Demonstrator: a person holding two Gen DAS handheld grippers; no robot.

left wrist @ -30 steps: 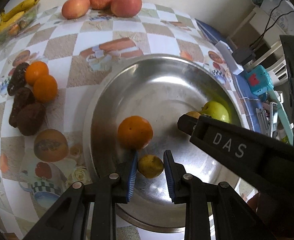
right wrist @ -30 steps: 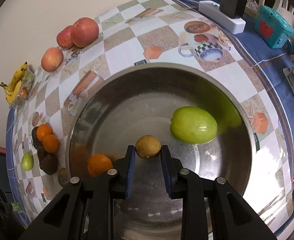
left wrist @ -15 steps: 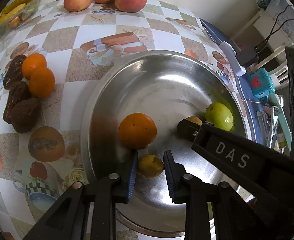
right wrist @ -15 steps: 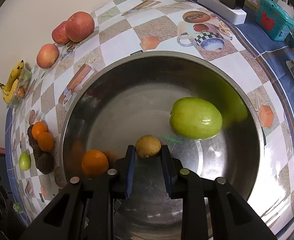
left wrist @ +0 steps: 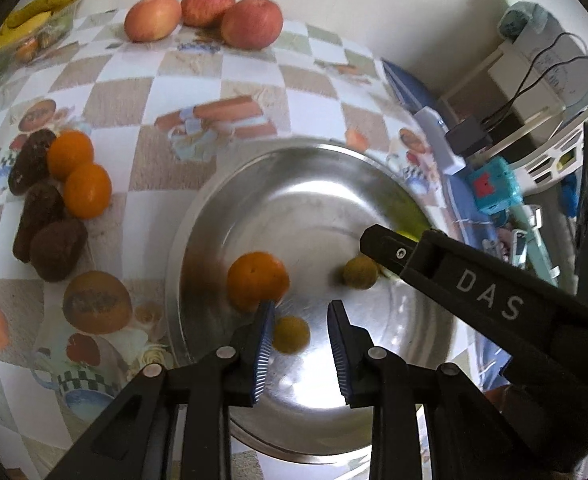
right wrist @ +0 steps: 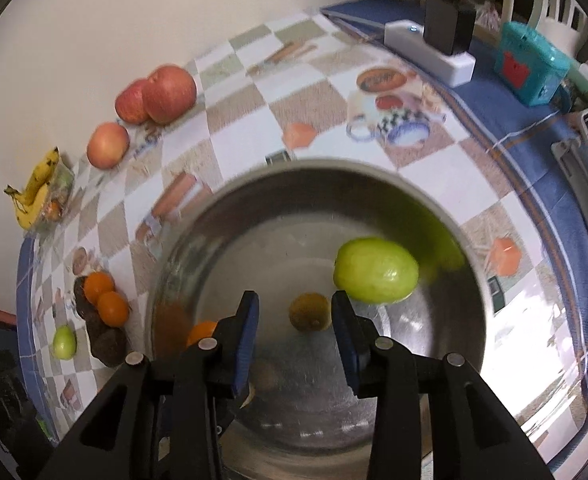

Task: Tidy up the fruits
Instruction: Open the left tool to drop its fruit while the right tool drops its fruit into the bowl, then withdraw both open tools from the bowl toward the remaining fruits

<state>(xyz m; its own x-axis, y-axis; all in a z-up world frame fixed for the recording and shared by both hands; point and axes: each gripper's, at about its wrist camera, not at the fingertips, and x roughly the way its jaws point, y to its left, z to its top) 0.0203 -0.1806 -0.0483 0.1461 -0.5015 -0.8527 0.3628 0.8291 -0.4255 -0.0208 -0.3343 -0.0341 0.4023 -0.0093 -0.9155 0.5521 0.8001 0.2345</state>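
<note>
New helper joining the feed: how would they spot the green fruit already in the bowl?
Find the big steel bowl on the checkered cloth. Inside, near its right wall in the right wrist view, lies the green fruit. It is the bowl's only green piece, far larger than the small brownish fruit beside it.

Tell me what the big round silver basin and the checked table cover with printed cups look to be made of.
The big round silver basin looks like stainless steel, brushed yet shiny: it shows blurred reflections of the fruit and bright glare. The checked table cover looks like wipe-clean plastic or oilcloth, smooth with printed pictures and a faint sheen; this can't be confirmed from the pictures.
</note>
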